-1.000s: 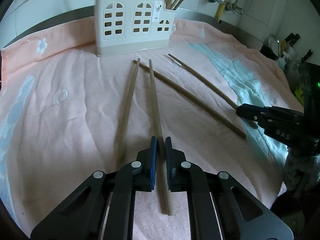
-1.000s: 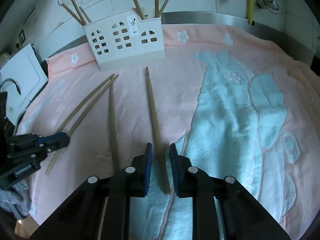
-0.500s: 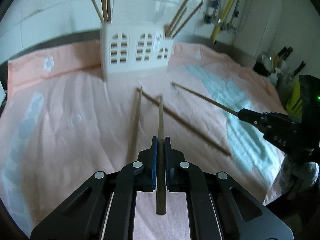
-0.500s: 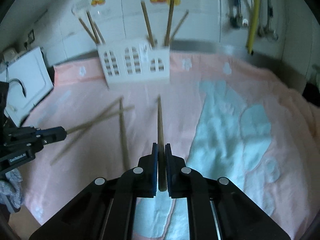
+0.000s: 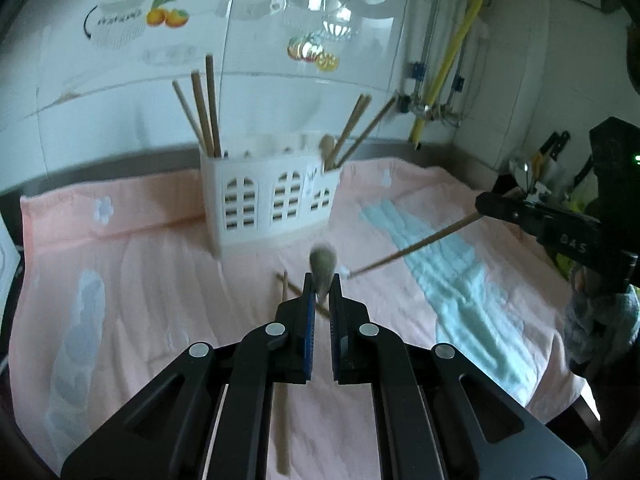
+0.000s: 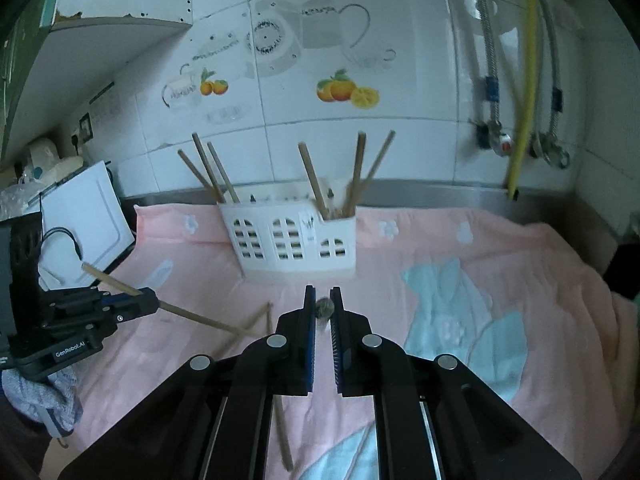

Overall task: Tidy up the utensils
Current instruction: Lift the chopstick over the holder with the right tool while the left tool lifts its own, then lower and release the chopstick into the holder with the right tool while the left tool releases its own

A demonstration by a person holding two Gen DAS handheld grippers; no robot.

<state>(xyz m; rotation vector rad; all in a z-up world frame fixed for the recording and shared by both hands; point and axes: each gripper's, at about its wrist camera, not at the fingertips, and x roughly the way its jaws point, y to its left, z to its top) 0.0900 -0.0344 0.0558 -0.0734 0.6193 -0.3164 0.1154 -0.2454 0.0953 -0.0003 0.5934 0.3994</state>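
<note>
Chopsticks: one clamped in each claw, both lifted off the pink towel. Left claw clenched on a chopstick seen end-on, long axis running straight ahead toward the white holder. Right claw likewise clenched on its own chopstick, also seen end-on and pointing forward and somewhat down at the same holder.

Seen from the other side: left claw's stick sticking out past both ends of the pads, tilted; right claw's stick slanting down toward the towel's blue patch, tip near the cloth.

Holder standing upright at the back of the towel, straight ahead of both claws and well apart from them. Three sticks upright in its left end compartment, three more leaning in its right end one; middle compartments apparently empty.

Two more chopsticks lying crossed on the towel below and between the claws, partly hidden by the left claw.

Likely next: carry forward and tip each stick upright over an open compartment. Neither hand clearly nearer; left claw facing the left end, right claw facing the right end.
</note>
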